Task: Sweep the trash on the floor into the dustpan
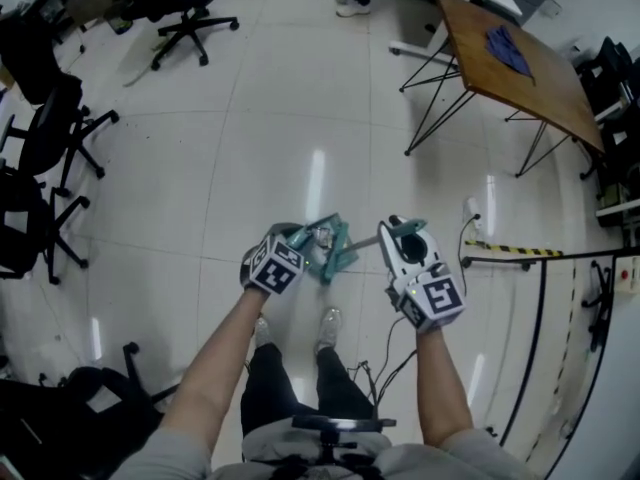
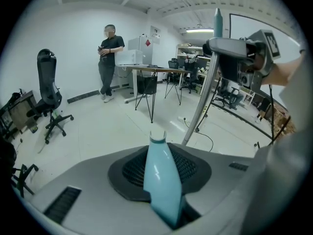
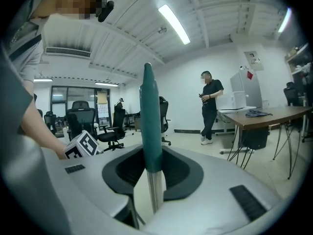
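- The left tongs (image 2: pixel 159 166) are clamped on the pale-blue dustpan handle (image 2: pixel 157 148), which rises straight out between the jaws.
- The right tongs (image 3: pixel 150 173) are clamped on the broom handle (image 3: pixel 148 106), right where its teal grip meets the bare metal pole.
- Both handles look like light, stiff plastic and thin tube, so they should be easy to lift. They are smooth enough to twist in the grip if the brush drags hard.
- The hold on the teal grip seems sensible. A lower hold on the metal would probably slide more.
- The dustpan (image 1: pixel 335 251) sits low over the glossy floor (image 1: pixel 260 148), just ahead of the person's shoes and between the two tongs.
- Pale specks by the pan may be the trash, but they are too small to tell.
- The tiles look slick, so light scraps will likely skid. I judge that short strokes toward the pan's lip would suit best.
- A loose cable (image 1: pixel 470 236) and a strip of striped tape (image 1: pixel 515 250) lie on the floor near the right tongs, and the brush could catch them.
- A black rail (image 1: pixel 545 298) fences off the right side.
- The wooden tabletop (image 1: pixel 520 83) carries a blue cloth (image 1: pixel 508 50). Office chairs (image 1: pixel 190 18) and a standing person (image 2: pixel 108 62) are well apart from the work.
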